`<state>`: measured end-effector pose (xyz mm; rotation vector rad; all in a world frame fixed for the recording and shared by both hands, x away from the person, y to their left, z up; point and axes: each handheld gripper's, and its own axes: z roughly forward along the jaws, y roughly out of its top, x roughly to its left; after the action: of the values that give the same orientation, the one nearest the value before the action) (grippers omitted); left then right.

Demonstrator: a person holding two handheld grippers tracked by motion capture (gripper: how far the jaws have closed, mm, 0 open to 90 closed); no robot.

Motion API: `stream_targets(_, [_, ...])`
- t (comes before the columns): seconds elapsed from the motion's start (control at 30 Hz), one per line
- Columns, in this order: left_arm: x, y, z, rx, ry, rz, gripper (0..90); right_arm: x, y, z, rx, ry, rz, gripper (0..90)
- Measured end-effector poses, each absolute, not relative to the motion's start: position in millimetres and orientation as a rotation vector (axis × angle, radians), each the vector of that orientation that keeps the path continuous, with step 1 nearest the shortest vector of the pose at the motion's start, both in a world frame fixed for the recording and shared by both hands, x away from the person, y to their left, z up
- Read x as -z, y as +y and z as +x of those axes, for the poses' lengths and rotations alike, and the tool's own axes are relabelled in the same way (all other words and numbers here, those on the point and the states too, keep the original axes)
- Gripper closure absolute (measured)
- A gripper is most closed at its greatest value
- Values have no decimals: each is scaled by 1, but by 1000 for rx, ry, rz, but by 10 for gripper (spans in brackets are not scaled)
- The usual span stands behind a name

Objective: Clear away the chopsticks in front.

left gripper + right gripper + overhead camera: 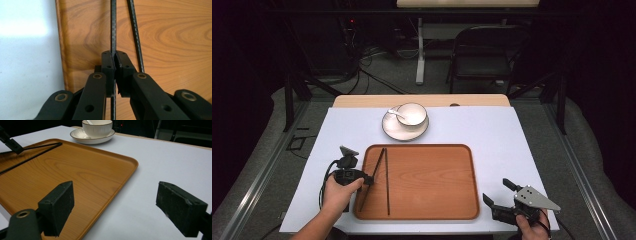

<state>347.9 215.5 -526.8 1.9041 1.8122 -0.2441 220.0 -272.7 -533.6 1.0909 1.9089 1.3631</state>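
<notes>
Two black chopsticks [387, 180] on the wooden tray's [432, 210] left part, far tips meeting. Left gripper [368, 179] over the tray's left edge, jaws clamped tight on the left chopstick [113, 30]. Beyond the tray, white bowl [412, 113] with spoon [395, 113] on a saucer [394, 131]. Right gripper [498, 192] beside the tray's right edge, jaws spread wide, holding nothing.

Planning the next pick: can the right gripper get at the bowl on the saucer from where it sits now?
Probably yes. The right gripper is open and holds nothing, and bare white table lies between it and the bowl on its saucer. It would pass the tray's corner; the left gripper stays clear of that path.
</notes>
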Motion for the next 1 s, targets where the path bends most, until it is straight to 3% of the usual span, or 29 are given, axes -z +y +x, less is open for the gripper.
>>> stream_targets(1.0, [532, 211, 346, 242, 1805, 1901, 816, 534, -273, 220, -1363, 1907, 1089, 145])
